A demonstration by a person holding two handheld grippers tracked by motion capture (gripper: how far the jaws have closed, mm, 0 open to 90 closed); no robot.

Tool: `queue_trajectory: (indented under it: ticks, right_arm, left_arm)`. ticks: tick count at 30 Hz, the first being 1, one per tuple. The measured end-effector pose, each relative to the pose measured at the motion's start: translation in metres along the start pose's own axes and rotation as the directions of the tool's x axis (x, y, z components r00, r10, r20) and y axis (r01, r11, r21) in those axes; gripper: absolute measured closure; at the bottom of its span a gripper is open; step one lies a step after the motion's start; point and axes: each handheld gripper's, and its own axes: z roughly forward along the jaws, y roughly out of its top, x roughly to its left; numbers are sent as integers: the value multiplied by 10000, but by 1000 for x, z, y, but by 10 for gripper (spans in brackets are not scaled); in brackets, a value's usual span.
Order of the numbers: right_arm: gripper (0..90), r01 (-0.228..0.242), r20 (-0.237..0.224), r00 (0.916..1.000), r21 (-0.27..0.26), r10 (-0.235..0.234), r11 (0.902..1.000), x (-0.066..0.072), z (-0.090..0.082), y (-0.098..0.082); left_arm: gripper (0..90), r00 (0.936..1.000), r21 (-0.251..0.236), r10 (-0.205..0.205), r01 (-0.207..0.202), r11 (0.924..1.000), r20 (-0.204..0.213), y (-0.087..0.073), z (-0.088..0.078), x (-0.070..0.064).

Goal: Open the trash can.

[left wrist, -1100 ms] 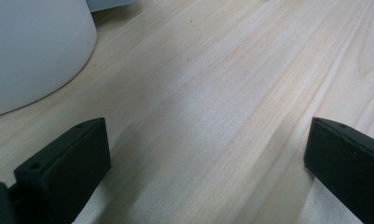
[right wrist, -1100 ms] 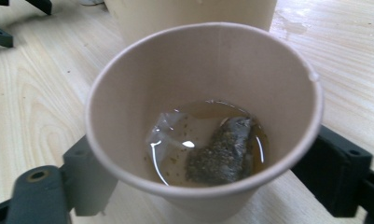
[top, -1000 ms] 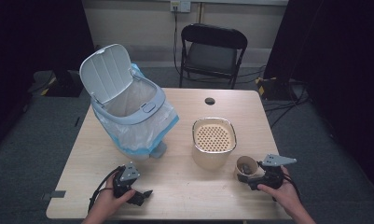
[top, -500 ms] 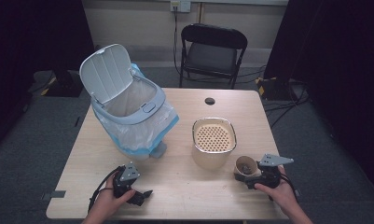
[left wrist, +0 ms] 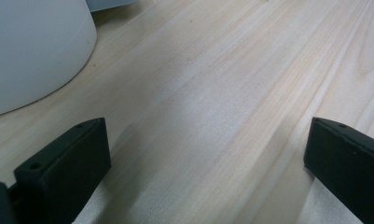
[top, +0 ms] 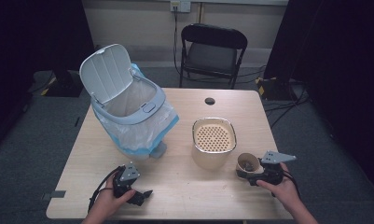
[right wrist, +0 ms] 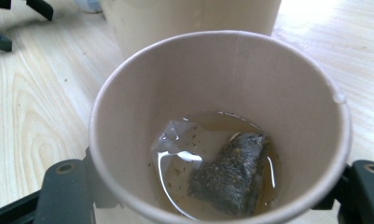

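Note:
A brown paper cup (top: 248, 164) stands at the table's front right, just right of the cream container. It holds a little tea and a wet tea bag (right wrist: 229, 175). My right gripper (top: 253, 176) has just been closing its jaws on the cup (right wrist: 222, 93), and a black jaw now presses each side of its wall. At the front left my left gripper (top: 140, 195) rests low on the wood with its jaws wide apart. In the left gripper view the left gripper (left wrist: 208, 158) has only bare table between its jaws.
A cream container (top: 214, 140) topped by a perforated strainer stands mid-table. A grey bin (top: 128, 112) with its lid up and a blue-white liner leans at the back left. A small black disc (top: 210, 101) sits near the table's far edge, and a black chair (top: 212, 51) stands behind.
The right gripper's jaws have closed in from wide apart onto the paper cup. Both hands stay where they were, and the left gripper is unchanged.

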Motion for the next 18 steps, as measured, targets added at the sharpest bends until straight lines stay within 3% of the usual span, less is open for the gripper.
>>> queue_trajectory:
  ticks: [6,14,18]
  right_arm:
    - [263,233,111,9997,81,-234,9997,-8,-2,10]
    - [265,156,311,9994,85,-159,9998,-22,1,24]
    - [266,408,458,9981,180,-416,9990,-30,3,32]
  left_arm:
    - [0,10000,2,8,-8,10000,3,0,0,0]
    - [0,10000,45,65,-65,10000,5,0,0,0]
    - [0,10000,42,64,-64,10000,5,0,0,0]
